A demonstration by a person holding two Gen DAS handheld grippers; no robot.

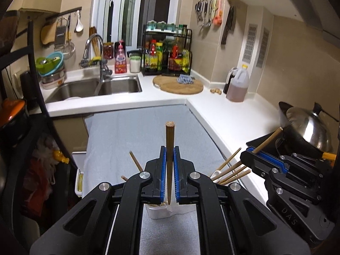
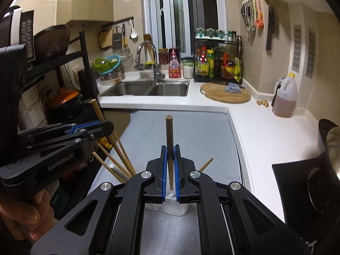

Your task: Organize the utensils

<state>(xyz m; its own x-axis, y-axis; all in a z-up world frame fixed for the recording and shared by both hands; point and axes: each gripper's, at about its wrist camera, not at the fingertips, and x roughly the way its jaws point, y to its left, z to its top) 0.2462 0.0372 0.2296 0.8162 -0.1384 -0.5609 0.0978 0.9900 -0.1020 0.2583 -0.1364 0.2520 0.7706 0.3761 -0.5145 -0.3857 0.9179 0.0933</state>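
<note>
My left gripper (image 1: 169, 155) is shut on a brown wooden chopstick (image 1: 170, 140) that stands upright between its blue pads, its lower tip over a white utensil holder (image 1: 159, 211). My right gripper (image 2: 170, 155) is shut on another brown chopstick (image 2: 169, 131), also upright, over a clear white holder (image 2: 167, 207). Several more chopsticks (image 1: 230, 173) lean out of a holder between the two grippers; they also show in the right wrist view (image 2: 119, 161). The right gripper also shows at the right of the left wrist view (image 1: 252, 150), and the left gripper at the left of the right wrist view (image 2: 102, 127).
A grey mat (image 1: 148, 131) covers the surface under the holders. A white L-shaped counter (image 1: 233, 123) carries a steel double sink (image 1: 106, 87), a round wooden board (image 1: 178, 84), a condiment rack (image 1: 167, 55) and an oil jug (image 1: 238, 85). A wok with lid (image 1: 306, 125) sits right.
</note>
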